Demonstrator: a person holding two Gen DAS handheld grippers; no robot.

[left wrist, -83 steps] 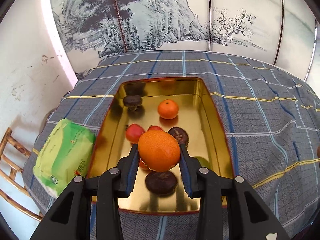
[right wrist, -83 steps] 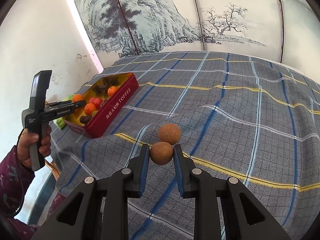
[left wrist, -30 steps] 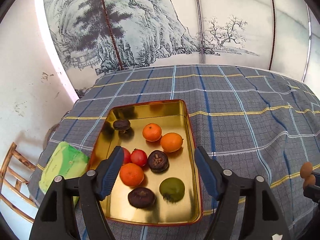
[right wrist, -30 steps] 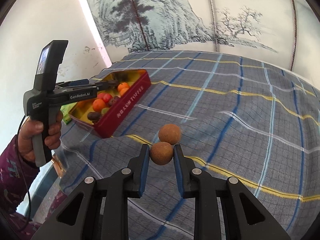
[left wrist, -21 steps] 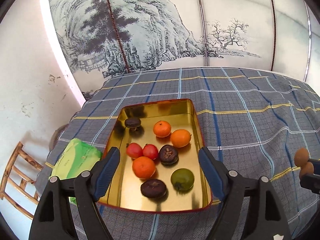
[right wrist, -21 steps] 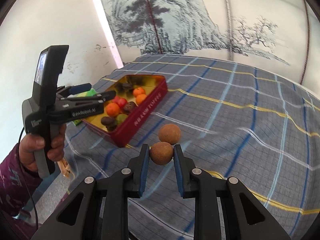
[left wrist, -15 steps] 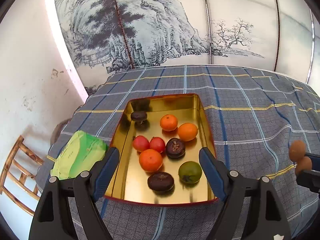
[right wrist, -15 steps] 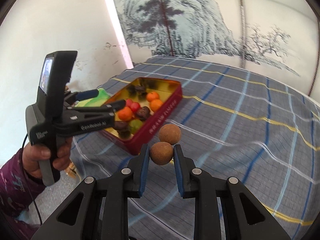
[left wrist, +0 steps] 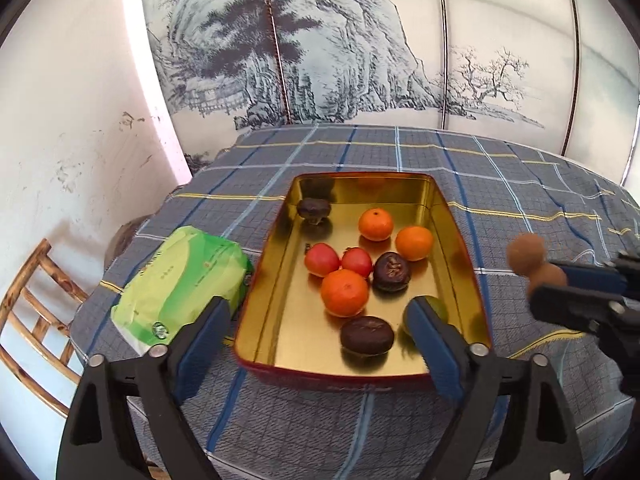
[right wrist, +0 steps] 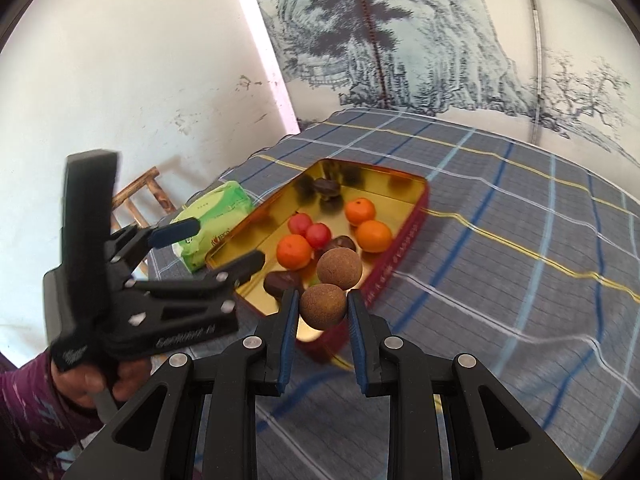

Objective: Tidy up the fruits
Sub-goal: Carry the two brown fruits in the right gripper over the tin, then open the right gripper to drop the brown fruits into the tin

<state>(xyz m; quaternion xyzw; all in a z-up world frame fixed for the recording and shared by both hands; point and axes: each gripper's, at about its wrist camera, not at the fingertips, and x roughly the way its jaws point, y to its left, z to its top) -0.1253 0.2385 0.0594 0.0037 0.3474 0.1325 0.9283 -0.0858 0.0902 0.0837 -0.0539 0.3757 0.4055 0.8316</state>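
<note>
1. Two joined brown fruits (right wrist: 330, 288) sit pinched in the right tool (right wrist: 323, 312), which grips the nearer ball; the pair's long axis runs forward and up, the far ball pointing toward the tin (right wrist: 404, 248).
2. The pair hangs above the tin's near right rim, off the worktop (right wrist: 520, 240).
3. The left tool (left wrist: 320, 328) is spread wide and holds nothing, straddling the tin's near end.
4. Inside the tin lie three oranges (left wrist: 344, 293), two red fruits (left wrist: 321, 259), three dark fruits (left wrist: 391, 271) and a green one (left wrist: 440, 308).
5. A green packet (left wrist: 180, 284) lies just left of the tin.
</note>
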